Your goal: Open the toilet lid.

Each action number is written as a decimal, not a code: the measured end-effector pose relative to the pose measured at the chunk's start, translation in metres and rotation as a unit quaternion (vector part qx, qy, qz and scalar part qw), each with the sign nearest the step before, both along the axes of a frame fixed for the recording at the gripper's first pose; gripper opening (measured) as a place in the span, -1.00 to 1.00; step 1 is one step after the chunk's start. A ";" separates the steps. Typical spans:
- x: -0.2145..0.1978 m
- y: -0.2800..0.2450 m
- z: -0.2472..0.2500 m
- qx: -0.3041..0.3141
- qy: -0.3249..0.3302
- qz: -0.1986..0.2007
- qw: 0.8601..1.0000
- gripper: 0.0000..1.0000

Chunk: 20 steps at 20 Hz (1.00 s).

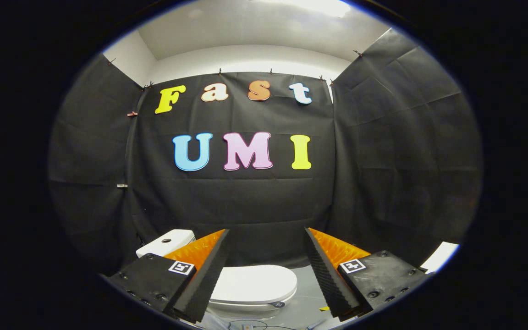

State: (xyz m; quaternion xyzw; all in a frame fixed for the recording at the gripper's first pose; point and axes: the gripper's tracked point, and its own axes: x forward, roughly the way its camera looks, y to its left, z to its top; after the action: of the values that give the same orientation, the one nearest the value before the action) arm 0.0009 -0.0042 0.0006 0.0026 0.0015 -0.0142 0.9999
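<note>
Lid [254,283] down on toilet, partly hidden by fingers; gripper [266,247] jaws released, wide apart, nothing between.

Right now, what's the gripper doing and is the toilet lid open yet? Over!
Gripper open, fingers spread, holding nothing. Toilet lid still down, below and beyond the fingers. Tank behind on the left. Nothing seen blocking the lid.

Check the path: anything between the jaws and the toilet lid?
Nothing visible. The gripper is open and holds nothing; the closed toilet lid lies below and beyond it, seen through the gap. The tank sits behind the lid, off the path.
</note>
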 end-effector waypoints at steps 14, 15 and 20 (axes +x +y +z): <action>0.060 -0.055 -0.131 0.081 0.099 -0.015 0.992 0.99; 0.067 -0.060 -0.145 0.097 0.110 -0.015 0.989 0.99; 0.093 -0.074 -0.228 0.192 0.173 -0.004 0.966 0.95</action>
State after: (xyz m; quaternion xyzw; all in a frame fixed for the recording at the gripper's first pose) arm 0.0938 -0.0784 -0.2274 0.1919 0.1771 -0.0183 0.9651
